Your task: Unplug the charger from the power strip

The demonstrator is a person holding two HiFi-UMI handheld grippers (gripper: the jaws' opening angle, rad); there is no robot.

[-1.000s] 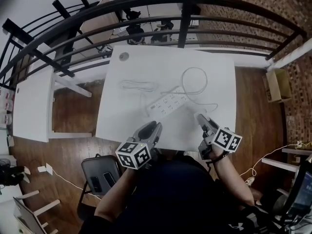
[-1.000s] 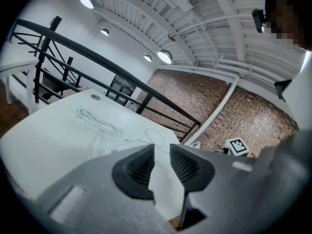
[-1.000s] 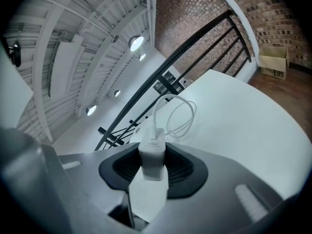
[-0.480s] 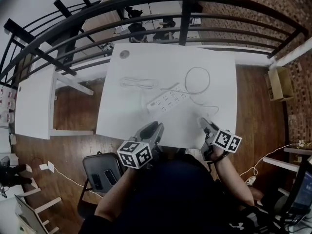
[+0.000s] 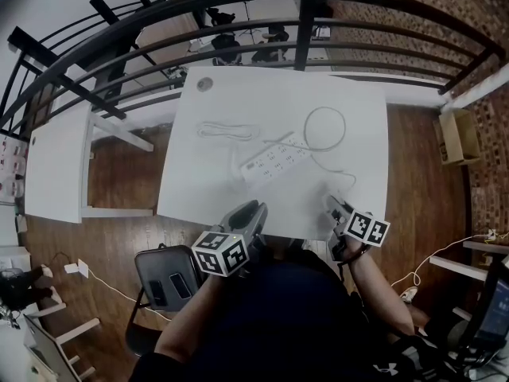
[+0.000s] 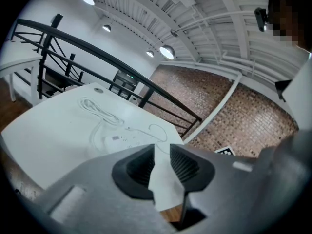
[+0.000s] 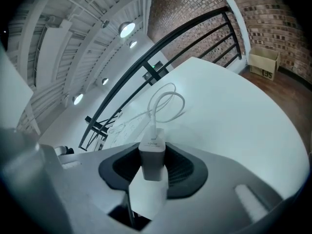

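I am gripping the charger (image 7: 152, 155) in my right gripper's (image 5: 334, 205) jaws near the table's (image 5: 262, 102) 5 o'clock edge, the power strip (image 5: 274, 162) lying apart at its 10 o'clock, my left gripper's (image 5: 250, 211) jaws gaping empty.

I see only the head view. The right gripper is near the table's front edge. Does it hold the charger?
Observer: Yes; the right gripper view shows the right gripper shut on the white charger.
Operator: Is a cable attached to it?
Observer: Yes, a white cable leaves its top and loops on the table.
Operator: And the left gripper?
Observer: Its jaws stand apart, nothing between them.
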